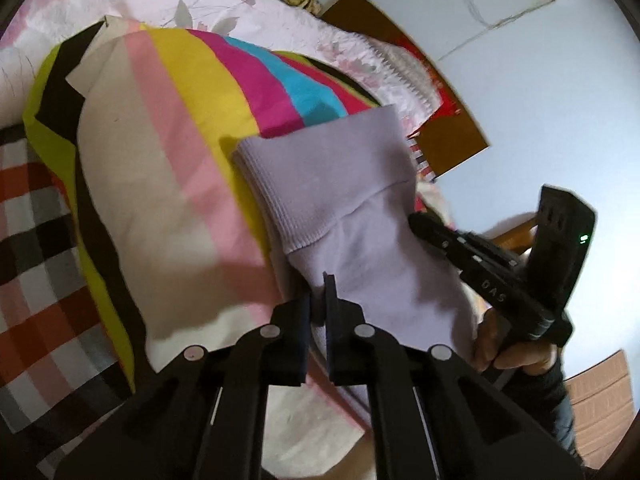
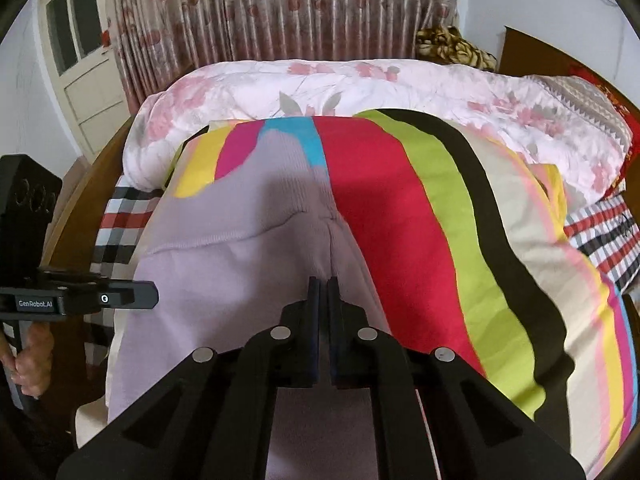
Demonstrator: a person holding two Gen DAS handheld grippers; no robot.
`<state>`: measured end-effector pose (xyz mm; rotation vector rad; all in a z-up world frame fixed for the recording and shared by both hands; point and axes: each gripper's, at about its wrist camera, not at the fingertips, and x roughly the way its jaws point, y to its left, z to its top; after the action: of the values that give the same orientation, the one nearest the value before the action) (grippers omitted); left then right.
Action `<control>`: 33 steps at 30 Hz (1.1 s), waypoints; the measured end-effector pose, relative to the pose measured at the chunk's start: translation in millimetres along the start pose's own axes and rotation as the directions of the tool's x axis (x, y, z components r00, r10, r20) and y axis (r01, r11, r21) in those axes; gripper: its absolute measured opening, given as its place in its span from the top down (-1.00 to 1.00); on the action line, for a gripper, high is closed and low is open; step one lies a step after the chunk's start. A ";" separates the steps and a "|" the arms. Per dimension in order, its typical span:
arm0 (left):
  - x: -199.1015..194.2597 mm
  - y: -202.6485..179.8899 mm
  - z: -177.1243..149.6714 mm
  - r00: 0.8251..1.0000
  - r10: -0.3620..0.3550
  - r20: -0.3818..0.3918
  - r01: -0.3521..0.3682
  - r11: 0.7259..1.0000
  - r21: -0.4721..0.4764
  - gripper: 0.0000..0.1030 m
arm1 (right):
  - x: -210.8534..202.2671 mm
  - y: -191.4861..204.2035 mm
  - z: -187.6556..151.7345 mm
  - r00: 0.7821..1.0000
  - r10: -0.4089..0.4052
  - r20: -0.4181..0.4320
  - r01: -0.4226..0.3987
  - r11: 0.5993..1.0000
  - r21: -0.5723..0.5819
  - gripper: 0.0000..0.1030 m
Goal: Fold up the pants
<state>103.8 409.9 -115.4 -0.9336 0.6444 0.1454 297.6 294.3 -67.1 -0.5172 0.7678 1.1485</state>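
Note:
The pale lilac pants point(image 1: 352, 216) lie over a bright striped sheet point(image 1: 172, 128) on the bed, ribbed waistband toward the far end. My left gripper point(image 1: 319, 300) is shut on the pants' fabric at one edge. My right gripper point(image 2: 323, 300) is shut on the pants point(image 2: 224, 264) at the other edge, and the cloth bunches at its tips. The right gripper also shows in the left wrist view point(image 1: 472, 256), against the pants' right edge. The left gripper shows in the right wrist view point(image 2: 120, 299) at the pants' left side.
A floral pink quilt point(image 2: 360, 88) is bunched at the far side of the bed. A checked sheet point(image 1: 36, 248) lies under the striped one. A wooden headboard point(image 1: 452, 140) and a white wall stand to one side, curtains point(image 2: 280, 8) and a door point(image 2: 80, 60) behind.

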 end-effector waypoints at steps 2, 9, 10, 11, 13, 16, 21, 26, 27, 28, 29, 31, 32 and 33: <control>-0.8 1.0 2.1 1.000 0.000 0.007 0.000 1.000 -0.005 0.78 | -6.7 -3.4 1.6 1.000 -0.001 0.009 0.000 1.000 0.008 0.75; -32.3 -13.9 -8.6 0.998 -0.034 0.056 0.034 0.999 0.009 -0.17 | -106.6 17.9 -37.5 0.994 -0.014 0.110 0.018 0.999 -0.035 -0.03; -34.2 -16.8 -12.4 0.997 -0.051 0.050 0.051 0.999 0.009 -0.16 | -116.3 25.5 -50.0 0.994 -0.014 0.107 0.019 0.999 -0.048 -0.03; -36.4 -21.0 -19.3 0.997 -0.069 0.040 0.068 0.998 0.017 -0.16 | -130.8 38.8 -77.1 0.996 -0.010 0.088 0.016 0.998 -0.065 -0.01; -36.9 -30.1 -28.1 0.997 -0.077 0.031 0.076 0.996 0.042 -0.15 | -145.0 59.1 -119.5 0.999 -0.008 0.041 0.011 0.997 -0.077 0.09; -36.4 -48.6 -42.3 0.995 -0.099 0.006 0.098 0.990 0.102 -0.12 | -153.9 82.9 -171.8 0.999 0.019 -0.039 -0.020 0.999 -0.030 0.28; -31.0 -71.0 -63.9 0.995 -0.096 -0.034 0.101 0.980 0.174 -0.12 | -149.1 117.3 -205.9 0.997 -0.025 -0.077 0.019 0.997 -0.076 0.36; -25.7 -78.3 -74.9 0.994 -0.096 -0.062 0.106 0.977 0.184 -0.12 | -144.9 117.1 -206.6 0.997 -0.060 -0.058 0.053 0.993 -0.103 0.47; -27.0 -79.2 -76.8 0.993 -0.095 -0.066 0.106 0.976 0.190 -0.12 | -144.8 115.6 -206.8 0.997 -0.051 -0.058 0.045 0.994 -0.097 0.47; -26.9 -79.5 -77.1 0.993 -0.093 -0.068 0.104 0.976 0.193 -0.12 | -146.1 111.1 -207.4 0.998 -0.019 -0.059 0.014 0.997 -0.073 0.47; -27.4 -80.4 -79.1 0.993 -0.090 -0.073 0.103 0.975 0.196 -0.12 | -146.6 104.5 -206.1 0.998 0.005 -0.060 -0.008 0.999 -0.052 0.47; -29.7 -79.5 -83.7 0.992 -0.093 -0.081 0.108 0.974 0.200 -0.12 | -148.2 94.6 -207.5 0.997 0.043 -0.056 -0.043 0.999 -0.001 0.47; -28.4 -77.8 -82.0 0.992 -0.095 -0.086 0.110 0.973 0.202 -0.12 | -149.3 93.3 -209.5 0.997 0.055 -0.056 -0.054 0.998 0.016 0.47; -27.4 -78.1 -83.0 0.991 -0.095 -0.092 0.112 0.972 0.207 -0.12 | -149.2 89.5 -210.1 0.997 0.064 -0.053 -0.062 0.998 0.032 0.49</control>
<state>74.3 302.1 -80.1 -0.7674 0.6706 -0.0548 125.7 83.4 -86.7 -0.5033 0.8523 1.1835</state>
